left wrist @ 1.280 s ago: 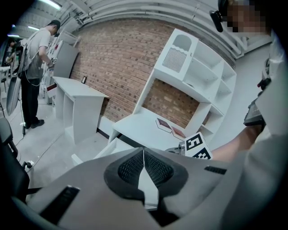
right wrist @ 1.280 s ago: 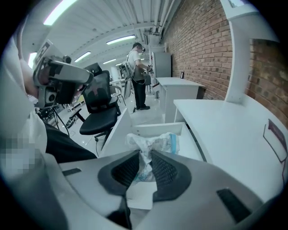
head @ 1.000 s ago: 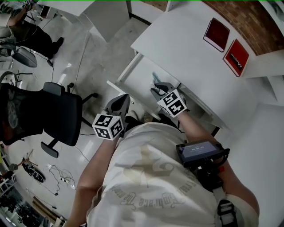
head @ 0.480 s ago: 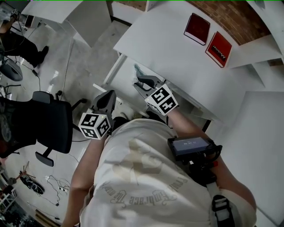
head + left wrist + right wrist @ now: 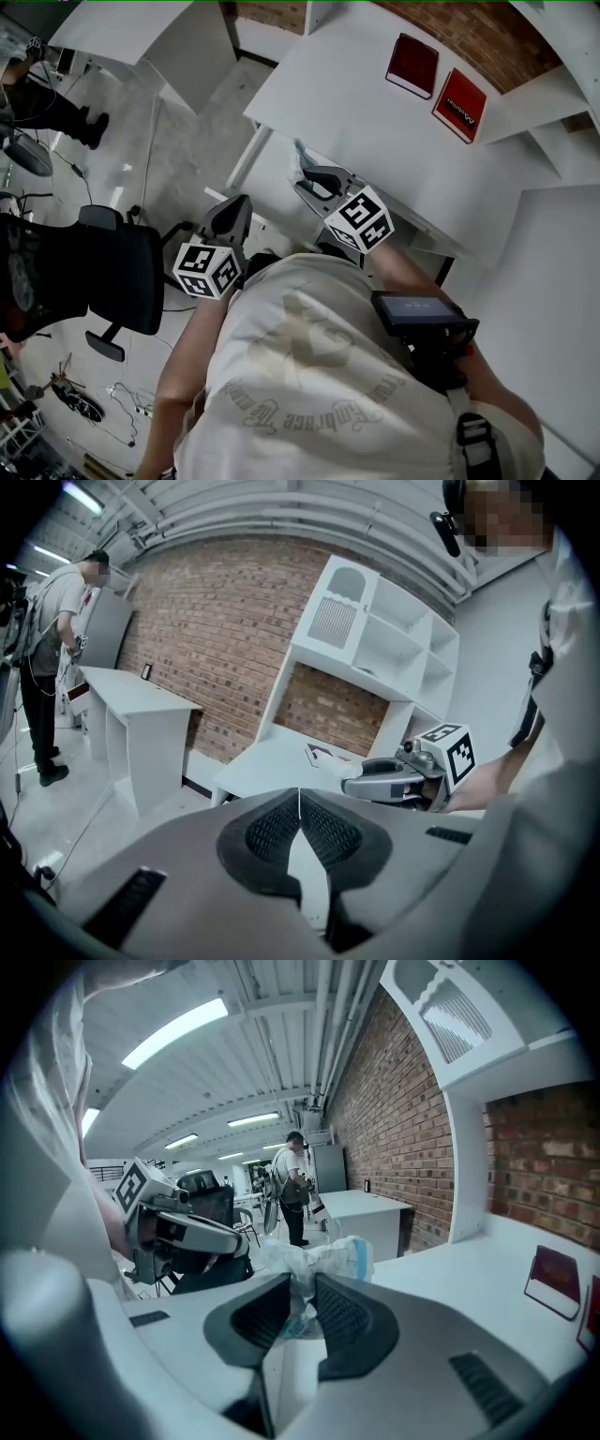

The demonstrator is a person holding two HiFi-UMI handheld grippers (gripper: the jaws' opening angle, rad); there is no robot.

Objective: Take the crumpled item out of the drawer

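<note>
The crumpled item (image 5: 323, 1258) is a white wad with a blue patch, and my right gripper (image 5: 300, 1302) is shut on it. In the head view that gripper (image 5: 314, 178) holds the wad (image 5: 302, 155) over the open white drawer (image 5: 267, 183), close to the desk's front edge. My left gripper (image 5: 230, 211) hovers beside the drawer's near end, left of the right one. In its own view the left gripper (image 5: 300, 797) has its pads touching and nothing between them. The right gripper (image 5: 394, 778) shows ahead of it.
The white desk (image 5: 375, 112) carries two red books (image 5: 412, 64) (image 5: 459, 103) near a brick wall. A black office chair (image 5: 112, 272) stands to my left. Another white desk (image 5: 370, 1208) and a standing person (image 5: 292, 1185) are farther off.
My right gripper has risen with the crumpled item still in its jaws, up from the drawer toward the desk edge. The left gripper has lifted a little as well.
</note>
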